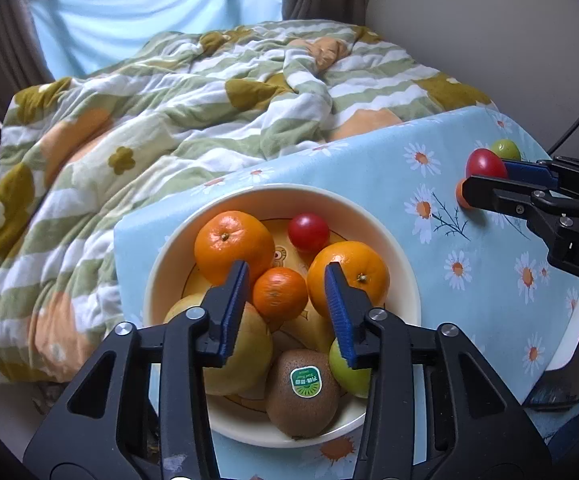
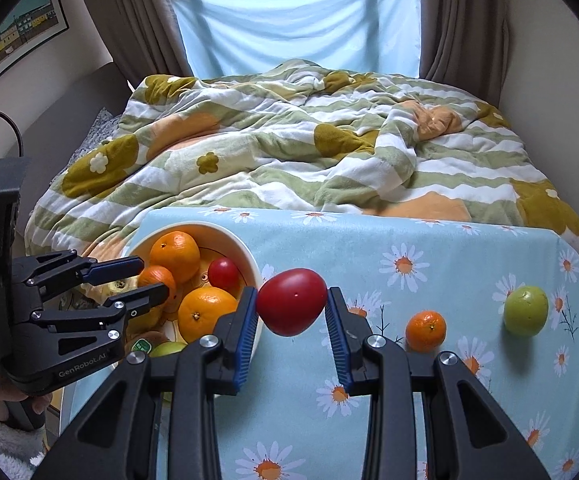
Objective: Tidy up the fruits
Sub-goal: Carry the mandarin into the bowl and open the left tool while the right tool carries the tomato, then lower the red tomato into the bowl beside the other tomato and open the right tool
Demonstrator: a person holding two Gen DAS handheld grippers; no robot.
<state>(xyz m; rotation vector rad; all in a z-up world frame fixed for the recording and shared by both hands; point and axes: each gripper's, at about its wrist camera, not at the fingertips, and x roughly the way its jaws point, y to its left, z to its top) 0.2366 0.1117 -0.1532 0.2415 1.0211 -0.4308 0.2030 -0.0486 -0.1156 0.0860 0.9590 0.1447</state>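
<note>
Counted one rumpled green-and-white striped quilt [image 2: 289, 140] with flower patches, filling the far side. Nearer, one pale blue daisy-print tablecloth [image 2: 409, 240] over the table. At its left end, one cream round bowl [image 1: 281, 194].

Tallied in the bowl: two large oranges [image 1: 233, 246], one small mandarin [image 1: 280, 292], one small red round fruit [image 1: 308, 231], one brown kiwi [image 1: 301, 392] with a green sticker, one green fruit [image 1: 345, 368] and one yellow fruit [image 1: 241, 356] at the near side, partly hidden behind the black fingers.

Found loose on the cloth to the right: one more small mandarin [image 2: 426, 330] and, farther right, one green round fruit [image 2: 526, 310], well apart.

Noted the left gripper [image 1: 287, 270] hanging over the bowl, jaws narrowly parted, the bowl's mandarin showing between the blue pads [image 1: 235, 304] without touching either.

Noted the right gripper [image 2: 292, 292] just right of the bowl, above the cloth, jaws clamped on one red egg-shaped fruit [image 2: 291, 308], a pad against each side.
</note>
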